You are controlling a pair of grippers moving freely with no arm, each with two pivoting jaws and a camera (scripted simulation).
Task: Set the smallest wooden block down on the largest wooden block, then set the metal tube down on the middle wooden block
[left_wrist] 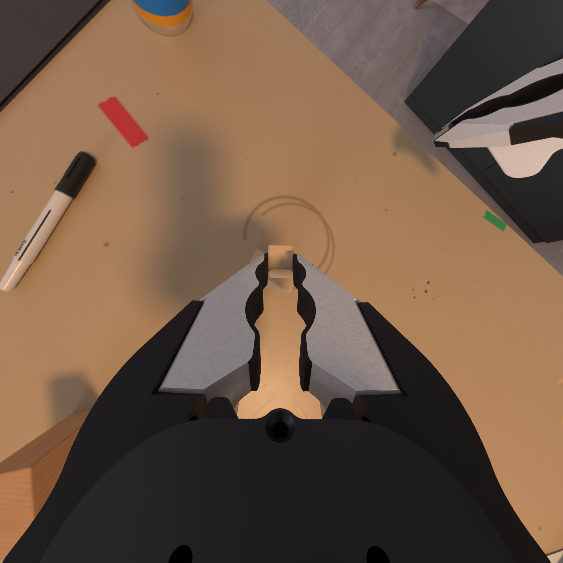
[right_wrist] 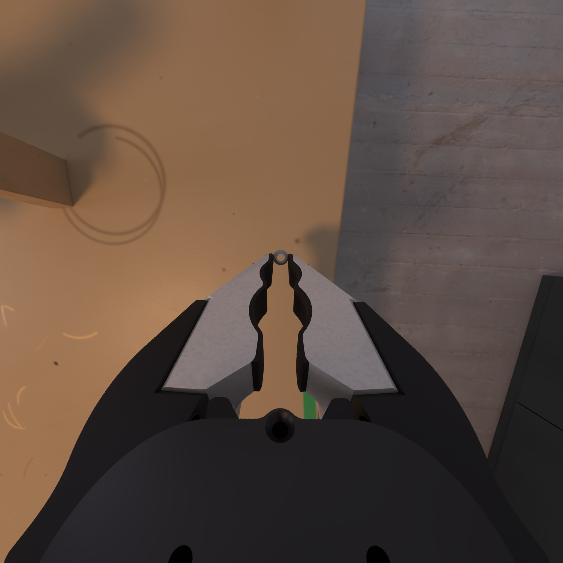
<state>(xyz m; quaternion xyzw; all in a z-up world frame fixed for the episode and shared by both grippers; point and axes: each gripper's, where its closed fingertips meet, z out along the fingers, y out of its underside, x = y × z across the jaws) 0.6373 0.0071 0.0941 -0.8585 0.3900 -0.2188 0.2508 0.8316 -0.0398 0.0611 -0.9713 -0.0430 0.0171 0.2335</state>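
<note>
My left gripper (left_wrist: 280, 264) is shut on the smallest wooden block (left_wrist: 280, 256), a pale cube held at the fingertips. A pale wooden block (left_wrist: 278, 362) shows below, between the fingers; I cannot tell if the cube touches it. Another, orange-brown wooden block (left_wrist: 27, 475) sits at the bottom left. My right gripper (right_wrist: 280, 259) is shut on the metal tube (right_wrist: 280, 253), seen end-on as a small grey ring, held above the table near its right edge. A wooden block (right_wrist: 33, 179) lies to its far left. The right gripper also shows in the left wrist view (left_wrist: 441, 140).
On the tan table (left_wrist: 335, 137) lie a black-capped marker (left_wrist: 45, 219), red tape (left_wrist: 123, 122), green tape (left_wrist: 495, 221) and a blue-and-orange container (left_wrist: 163, 15). Grey floor (right_wrist: 457, 152) and a dark cabinet (right_wrist: 533, 396) lie beyond the table's right edge.
</note>
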